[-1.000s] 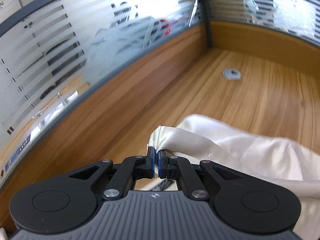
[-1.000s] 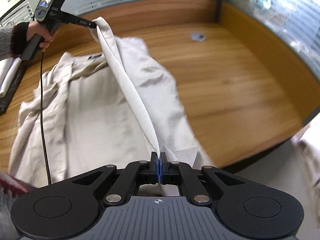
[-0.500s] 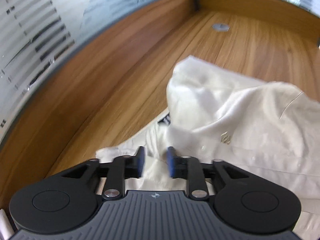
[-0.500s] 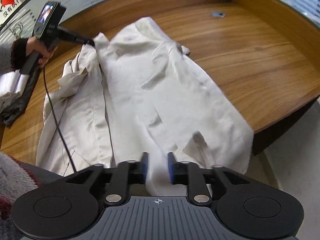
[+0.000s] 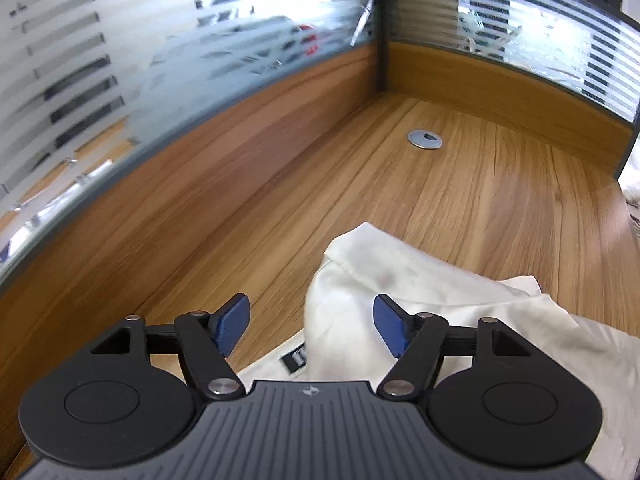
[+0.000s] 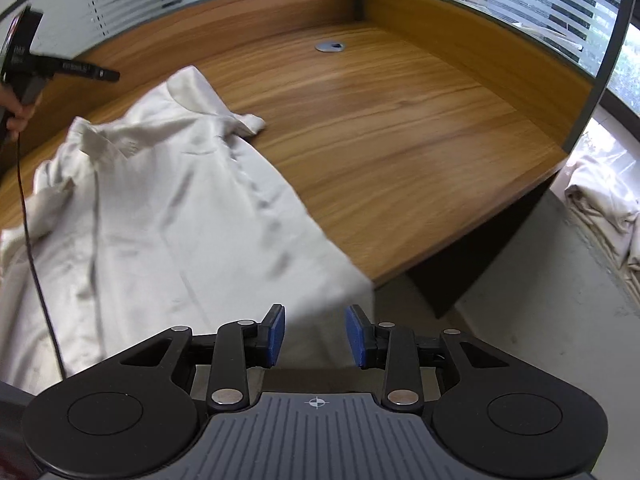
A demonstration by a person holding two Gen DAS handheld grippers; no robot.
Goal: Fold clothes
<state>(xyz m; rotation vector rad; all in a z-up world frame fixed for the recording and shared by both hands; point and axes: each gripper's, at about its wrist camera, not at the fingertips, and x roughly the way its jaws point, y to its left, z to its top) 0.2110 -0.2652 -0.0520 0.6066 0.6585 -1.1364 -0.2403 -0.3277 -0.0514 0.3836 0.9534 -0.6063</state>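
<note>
One cream shirt (image 6: 168,216) lay spread on the wooden desk (image 6: 400,128), collar end toward the far wall, hem end reaching the near desk edge. We counted one collar fold (image 5: 352,256) and one dark label (image 5: 294,360) in the left wrist view.

Two grippers were in use. The left gripper (image 5: 312,326) had just been opening; its jaws stood wide apart, released, with the collar fold lying below and between them but neither blue pad (image 5: 234,322) pressing on cloth. In the right wrist view the same tool (image 6: 60,68) was held above the desk just beyond the collar, clear of the shirt, a hand (image 6: 18,114) on its grip and one black cable (image 6: 32,248) trailing down across the cloth.

The right gripper (image 6: 316,334) had also just been opening; its jaws were parted, released, over the hem, with no cloth pinched between them. Both grippers pointed steeply downward.

One round grommet (image 6: 330,46) sat in the desk near the far corner. One pile of cream cloth (image 6: 604,204) lay on the floor right of the desk. Two frosted striped glass partitions (image 5: 120,64) met at that corner.
</note>
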